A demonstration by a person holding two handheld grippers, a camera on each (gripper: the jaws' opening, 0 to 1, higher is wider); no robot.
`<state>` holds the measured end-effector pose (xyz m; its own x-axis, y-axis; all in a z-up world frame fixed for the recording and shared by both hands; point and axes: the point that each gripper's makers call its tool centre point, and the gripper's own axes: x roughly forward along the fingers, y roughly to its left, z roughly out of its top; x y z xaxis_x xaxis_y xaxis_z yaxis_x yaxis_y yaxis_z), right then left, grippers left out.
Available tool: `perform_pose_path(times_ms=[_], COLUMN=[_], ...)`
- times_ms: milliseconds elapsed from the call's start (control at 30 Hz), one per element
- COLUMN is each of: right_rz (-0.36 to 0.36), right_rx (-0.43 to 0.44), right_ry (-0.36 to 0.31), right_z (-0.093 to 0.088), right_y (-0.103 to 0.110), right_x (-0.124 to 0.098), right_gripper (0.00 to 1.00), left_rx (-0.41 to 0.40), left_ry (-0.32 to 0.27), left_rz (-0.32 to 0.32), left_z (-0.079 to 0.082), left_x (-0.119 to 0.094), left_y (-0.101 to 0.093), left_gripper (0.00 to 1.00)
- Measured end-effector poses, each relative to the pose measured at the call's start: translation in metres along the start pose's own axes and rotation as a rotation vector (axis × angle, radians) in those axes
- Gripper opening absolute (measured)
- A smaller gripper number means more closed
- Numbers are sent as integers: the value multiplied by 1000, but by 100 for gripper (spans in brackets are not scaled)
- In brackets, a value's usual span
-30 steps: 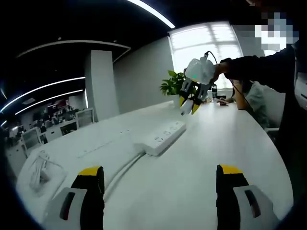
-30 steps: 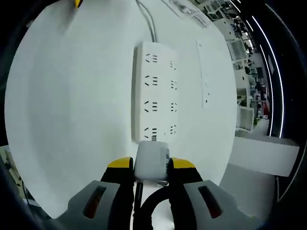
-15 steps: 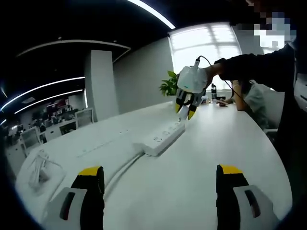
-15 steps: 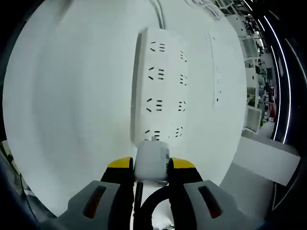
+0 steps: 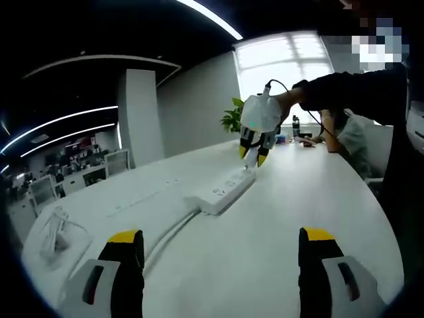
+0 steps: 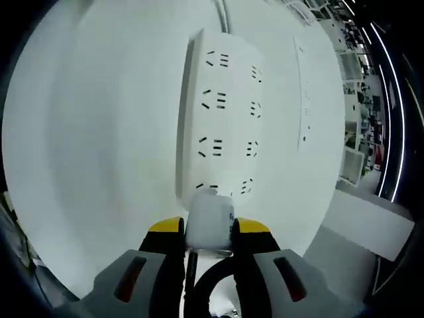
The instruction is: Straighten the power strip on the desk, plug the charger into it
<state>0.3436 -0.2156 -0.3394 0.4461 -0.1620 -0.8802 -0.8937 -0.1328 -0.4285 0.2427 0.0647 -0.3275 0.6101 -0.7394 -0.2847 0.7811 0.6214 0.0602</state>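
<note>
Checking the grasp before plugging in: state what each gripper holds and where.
Right gripper clamps the white charger by its side faces, above the power strip. Left gripper is open, holding nothing.

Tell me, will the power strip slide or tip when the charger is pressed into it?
The power strip lies flat and long on the smooth white desk, so tipping seems unlikely. It may slide slightly; the left gripper is not holding it. The right gripper presses the charger downward, which probably pins it.
</note>
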Motion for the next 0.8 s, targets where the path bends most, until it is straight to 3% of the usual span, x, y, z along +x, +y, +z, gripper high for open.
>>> perform_pose_path(times_ms=[433, 800], right_rz=[40, 92], right_rx=[3, -74], right_ry=[11, 92], right_z=[6, 11], right_y=[-1, 1], right_x=[3, 2], right_gripper=[26, 26], left_rx=[-3, -2], left_ry=[-5, -2], left_rz=[1, 0], left_z=[0, -1], left_x=[-1, 0], left_y=[0, -1], left_gripper=[99, 99])
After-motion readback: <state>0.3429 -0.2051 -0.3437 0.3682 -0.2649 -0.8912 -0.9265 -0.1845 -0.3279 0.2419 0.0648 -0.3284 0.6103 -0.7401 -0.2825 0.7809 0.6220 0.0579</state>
